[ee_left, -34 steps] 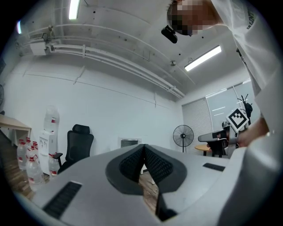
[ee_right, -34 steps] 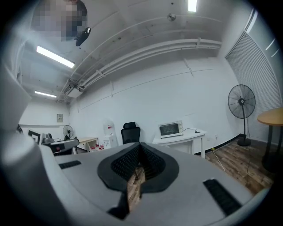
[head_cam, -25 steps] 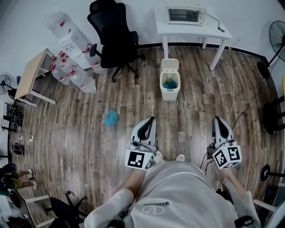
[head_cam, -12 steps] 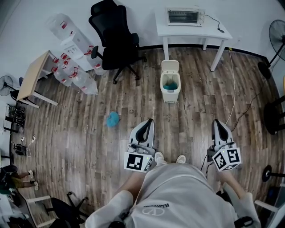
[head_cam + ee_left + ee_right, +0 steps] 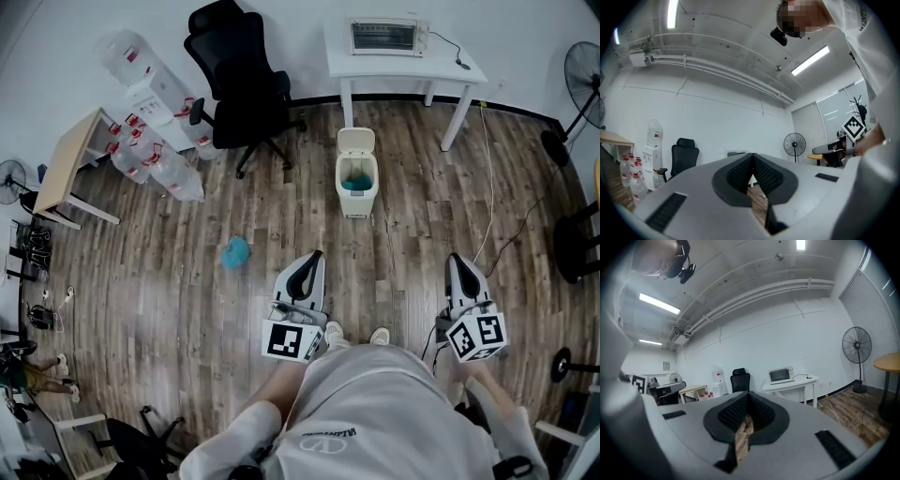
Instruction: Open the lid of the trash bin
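Note:
In the head view a small white trash bin (image 5: 357, 181) stands on the wood floor in front of a white table. Its lid (image 5: 356, 141) is tipped up and back, and something teal lies inside. My left gripper (image 5: 308, 266) is held low near my body, well short of the bin, its jaws shut with nothing between them. My right gripper (image 5: 461, 265) hangs to the right, also shut and empty. In both gripper views the jaws point upward at the room and the bin is hidden: the left gripper (image 5: 752, 159) and the right gripper (image 5: 747, 399) each show tips meeting.
A black office chair (image 5: 239, 80) stands at the back left, beside water bottles (image 5: 150, 150) and a dispenser. A toaster oven (image 5: 384, 35) sits on the white table (image 5: 403, 61). A teal object (image 5: 234, 251) lies on the floor left of me. A cable (image 5: 487, 216) runs along the right.
The view has shifted only slightly; both grippers stay about where they were and remain shut. The bin's lid stands up as before.

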Tool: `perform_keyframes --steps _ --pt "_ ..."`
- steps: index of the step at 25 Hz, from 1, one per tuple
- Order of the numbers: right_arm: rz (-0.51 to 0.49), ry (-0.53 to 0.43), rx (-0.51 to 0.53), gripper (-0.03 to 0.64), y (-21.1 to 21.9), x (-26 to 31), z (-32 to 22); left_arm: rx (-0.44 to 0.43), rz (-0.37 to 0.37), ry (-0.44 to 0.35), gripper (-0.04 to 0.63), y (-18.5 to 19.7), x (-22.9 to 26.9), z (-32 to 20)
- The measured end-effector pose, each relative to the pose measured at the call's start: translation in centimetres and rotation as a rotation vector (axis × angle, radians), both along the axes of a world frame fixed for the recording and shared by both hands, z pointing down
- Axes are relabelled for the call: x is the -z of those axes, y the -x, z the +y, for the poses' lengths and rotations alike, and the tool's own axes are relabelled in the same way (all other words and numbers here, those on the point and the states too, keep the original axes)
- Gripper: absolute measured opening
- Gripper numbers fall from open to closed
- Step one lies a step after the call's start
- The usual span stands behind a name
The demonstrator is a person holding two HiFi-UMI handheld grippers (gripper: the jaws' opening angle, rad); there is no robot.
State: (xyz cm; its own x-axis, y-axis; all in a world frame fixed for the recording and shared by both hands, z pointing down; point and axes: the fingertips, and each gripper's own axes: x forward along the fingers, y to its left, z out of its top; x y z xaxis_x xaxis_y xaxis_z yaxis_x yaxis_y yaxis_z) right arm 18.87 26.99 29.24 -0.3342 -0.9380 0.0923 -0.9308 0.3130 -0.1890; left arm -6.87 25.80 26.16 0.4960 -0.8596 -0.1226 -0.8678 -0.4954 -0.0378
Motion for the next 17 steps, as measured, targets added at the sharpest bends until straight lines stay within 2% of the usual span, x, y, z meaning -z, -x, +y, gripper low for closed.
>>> perform_keyframes --steps 17 --pt "0.003 0.015 0.009 0.015 0.9 -0.6 -1.1 -0.016 0.000 0.003 -0.003 0.2 -0.2 -1.2"
